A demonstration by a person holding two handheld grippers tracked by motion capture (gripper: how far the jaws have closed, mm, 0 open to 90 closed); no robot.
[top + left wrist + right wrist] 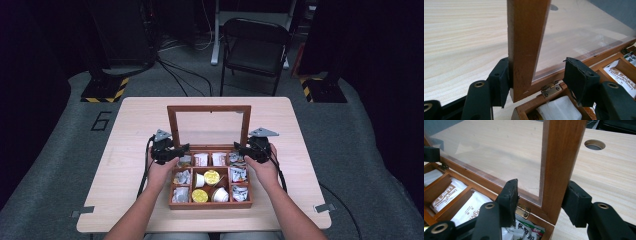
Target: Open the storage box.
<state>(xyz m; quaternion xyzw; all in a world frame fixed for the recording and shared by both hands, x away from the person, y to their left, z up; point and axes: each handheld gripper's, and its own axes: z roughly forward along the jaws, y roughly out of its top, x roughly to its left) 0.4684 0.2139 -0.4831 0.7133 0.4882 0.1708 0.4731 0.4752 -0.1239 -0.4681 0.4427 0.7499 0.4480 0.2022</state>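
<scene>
While the person's hands came in from the near edge of the table (125, 150), the left hand-held gripper (537, 77) straddled the left upright of the wooden box's lid (526, 45). Its jaws stood apart: one pad lay against the outer face of that wooden upright, the other stood clear of the inner face, beside the clear pane, so the frame was between them but not squeezed. Just below, a small brass hinge (550, 89) joined the lid to the box.

The right hand-held gripper (540, 200) mirrored this at the lid's right upright (560, 170). Its jaws were likewise apart, one on the pane side and one on the outer side, with the wood between them; whether either pad touched the wood could not be told. A second brass hinge (522, 211) sat just under the inner jaw.

In the high view the left hand-held gripper (167, 150) and right hand-held gripper (252, 149) sat at the two rear corners of the wooden box (210, 204), whose glazed lid (209, 109) stood upright. The box lay near the middle of the table, closer to its near edge. Its compartments held white sachets (201, 159), silvery packets (239, 175) and small cups with yellow tops (211, 176). Beyond the far edge of the table stood a dark folding chair (255, 47).
</scene>
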